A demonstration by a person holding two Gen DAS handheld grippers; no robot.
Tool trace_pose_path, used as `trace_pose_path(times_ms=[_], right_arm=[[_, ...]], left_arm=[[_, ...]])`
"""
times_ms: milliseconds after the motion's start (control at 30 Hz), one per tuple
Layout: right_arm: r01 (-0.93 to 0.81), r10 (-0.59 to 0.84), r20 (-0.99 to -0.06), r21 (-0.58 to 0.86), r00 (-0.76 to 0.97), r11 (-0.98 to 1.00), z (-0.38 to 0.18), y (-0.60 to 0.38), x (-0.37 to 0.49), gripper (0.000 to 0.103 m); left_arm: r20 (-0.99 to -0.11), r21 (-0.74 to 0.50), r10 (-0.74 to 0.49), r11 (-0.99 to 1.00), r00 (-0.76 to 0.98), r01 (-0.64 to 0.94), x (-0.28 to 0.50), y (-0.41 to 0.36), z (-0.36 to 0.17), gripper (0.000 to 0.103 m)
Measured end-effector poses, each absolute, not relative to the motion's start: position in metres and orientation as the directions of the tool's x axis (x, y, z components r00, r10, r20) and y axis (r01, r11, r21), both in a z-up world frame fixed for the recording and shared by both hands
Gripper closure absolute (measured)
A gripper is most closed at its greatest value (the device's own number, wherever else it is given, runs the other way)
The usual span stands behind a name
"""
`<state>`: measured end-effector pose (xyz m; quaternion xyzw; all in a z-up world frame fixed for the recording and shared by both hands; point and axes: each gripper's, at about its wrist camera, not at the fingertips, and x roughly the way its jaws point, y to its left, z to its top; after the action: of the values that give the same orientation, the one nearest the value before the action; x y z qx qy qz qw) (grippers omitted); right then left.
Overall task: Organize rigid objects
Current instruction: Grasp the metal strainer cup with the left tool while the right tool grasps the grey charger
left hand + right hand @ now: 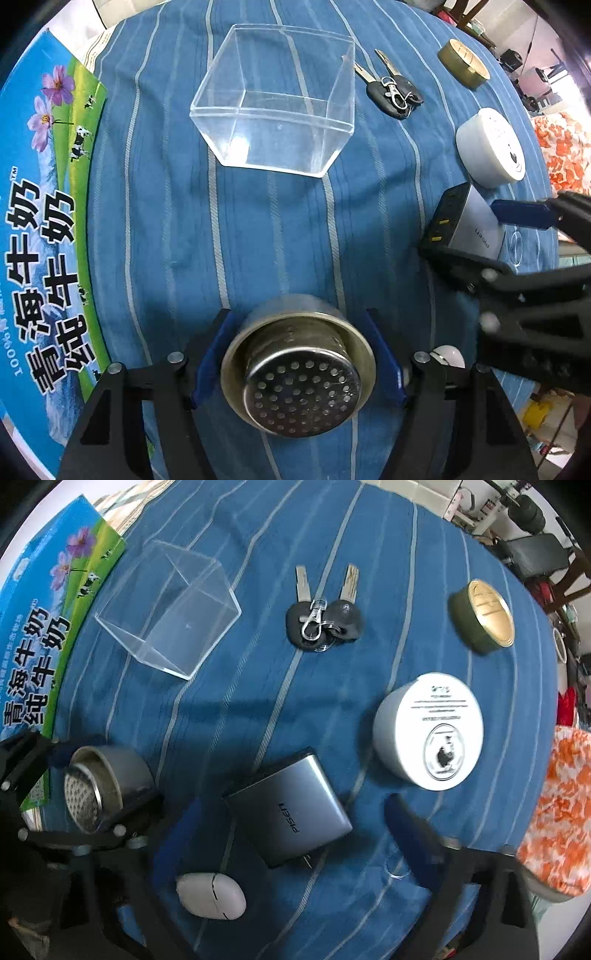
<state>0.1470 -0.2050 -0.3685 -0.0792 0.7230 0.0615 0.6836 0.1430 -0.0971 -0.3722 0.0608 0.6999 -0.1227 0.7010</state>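
Observation:
A perforated metal strainer cup stands on the blue striped cloth. My left gripper points down over it, its blue pads against the rim on both sides; the same grip shows at the left of the right wrist view, around the cup. A silver charger lies flat between the blurred blue fingers of my right gripper, with a gap on each side. The left wrist view shows that gripper straddling the charger.
A clear plastic box stands open toward the far side, with keys, a gold-lidded tin and a white round tin to its right. A white egg-shaped case lies near the charger. A milk carton borders the left.

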Motion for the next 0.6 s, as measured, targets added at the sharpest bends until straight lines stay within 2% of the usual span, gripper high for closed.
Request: trace_pose_path(times_ms=[33,133,300,367,600], right_arm=[[-0.178,-0.013,-0.997,0.0,-0.073,0.984,-0.374,-0.205,0.148,0.027],[-0.038,0.017,-0.998,0.019,-0.062,0.999,-0.376,-0.217,0.151,0.028],[0.498,0.229,-0.97,0.158,-0.085,0.853,-0.383,-0.282,0.151,0.027],[0.525,0.276,-0.957,0.193,-0.085,0.829,-0.386,-0.291,0.155,0.027],[0.311,0.138,-0.986,0.102,-0.094,0.945,-0.382,-0.273,0.161,0.024]], left_arm=[[-0.997,-0.08,-0.082,0.962,-0.003,0.262,0.14,-0.096,-0.371,0.035],[-0.998,-0.068,-0.069,0.958,-0.005,0.279,0.135,-0.104,-0.364,0.032],[-0.999,-0.05,-0.044,0.956,-0.026,0.288,0.129,-0.108,-0.377,0.032],[-0.998,-0.063,-0.059,0.963,-0.021,0.261,0.129,-0.104,-0.376,0.033],[-0.999,-0.05,-0.05,0.967,-0.006,0.25,0.124,-0.098,-0.376,0.033]])
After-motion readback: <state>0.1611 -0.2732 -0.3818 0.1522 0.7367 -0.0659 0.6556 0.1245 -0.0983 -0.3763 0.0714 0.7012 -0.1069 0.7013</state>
